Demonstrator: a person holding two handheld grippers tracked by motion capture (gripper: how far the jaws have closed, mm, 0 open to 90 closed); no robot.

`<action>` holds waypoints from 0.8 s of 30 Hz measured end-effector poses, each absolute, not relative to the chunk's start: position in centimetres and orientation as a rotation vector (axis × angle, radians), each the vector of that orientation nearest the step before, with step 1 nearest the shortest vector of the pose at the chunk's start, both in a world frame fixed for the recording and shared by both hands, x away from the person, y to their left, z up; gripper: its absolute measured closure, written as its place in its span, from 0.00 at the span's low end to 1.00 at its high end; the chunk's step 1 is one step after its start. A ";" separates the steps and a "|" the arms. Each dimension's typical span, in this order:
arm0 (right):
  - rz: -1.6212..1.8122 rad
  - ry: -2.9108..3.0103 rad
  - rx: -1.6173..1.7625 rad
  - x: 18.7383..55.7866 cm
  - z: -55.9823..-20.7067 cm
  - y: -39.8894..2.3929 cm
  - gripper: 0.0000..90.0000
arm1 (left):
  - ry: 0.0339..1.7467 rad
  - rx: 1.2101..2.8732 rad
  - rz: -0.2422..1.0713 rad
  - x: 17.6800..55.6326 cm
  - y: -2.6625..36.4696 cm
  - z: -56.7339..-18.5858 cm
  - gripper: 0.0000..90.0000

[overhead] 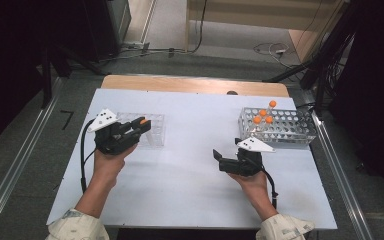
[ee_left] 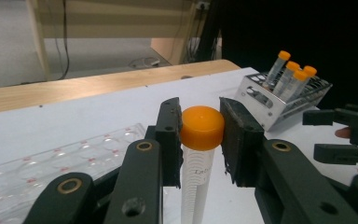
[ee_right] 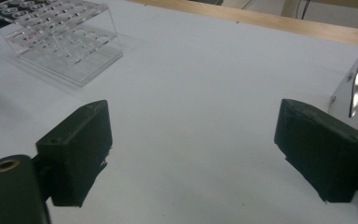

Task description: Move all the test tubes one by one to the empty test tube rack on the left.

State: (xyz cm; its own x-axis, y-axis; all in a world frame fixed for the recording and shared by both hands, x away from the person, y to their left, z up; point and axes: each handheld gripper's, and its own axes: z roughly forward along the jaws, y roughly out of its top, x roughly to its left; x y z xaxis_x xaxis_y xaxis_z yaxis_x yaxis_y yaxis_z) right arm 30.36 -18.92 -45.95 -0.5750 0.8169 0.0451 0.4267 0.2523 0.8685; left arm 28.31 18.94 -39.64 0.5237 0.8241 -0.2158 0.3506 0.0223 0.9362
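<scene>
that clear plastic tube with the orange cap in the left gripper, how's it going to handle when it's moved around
The clear plastic tube with the orange cap looks empty, so probably light. It seems stiff: it hangs straight below the left gripper, whose jaws clamp only the cap. Its smooth round wall may slip or swing if bumped, and laid on the white table it would likely roll.

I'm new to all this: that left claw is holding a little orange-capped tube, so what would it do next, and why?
Probably lower the tube into a hole of the clear rack. The left gripper is clamped on its orange cap beside that rack, the tube hangs upright, and the right gripper is open and empty, so nothing else looks in hand.
</scene>
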 end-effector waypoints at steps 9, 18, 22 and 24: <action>1.241 2.116 1.173 30.8 -46.0 -19.7 0.07 | 1.078 1.504 0.534 28.3 21.6 -38.7 0.79; 1.262 2.087 1.179 30.6 -45.5 -20.2 0.07 | 1.137 1.467 0.595 28.4 23.9 -38.4 0.79; 1.277 2.077 1.183 30.4 -45.1 -20.5 0.07 | 1.164 1.459 0.629 28.8 24.6 -38.6 0.79; 1.284 2.076 1.184 30.2 -44.9 -20.7 0.07 | 1.177 1.455 0.643 29.0 25.0 -38.6 0.79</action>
State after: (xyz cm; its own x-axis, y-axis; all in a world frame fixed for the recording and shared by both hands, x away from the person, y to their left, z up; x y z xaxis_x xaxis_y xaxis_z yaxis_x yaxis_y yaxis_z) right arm 30.23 -20.66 -44.91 -0.5459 0.8344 0.0760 0.4406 0.2087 0.8731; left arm 29.00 24.99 -38.64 0.3586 0.9091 -0.2119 0.3122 0.0972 0.9450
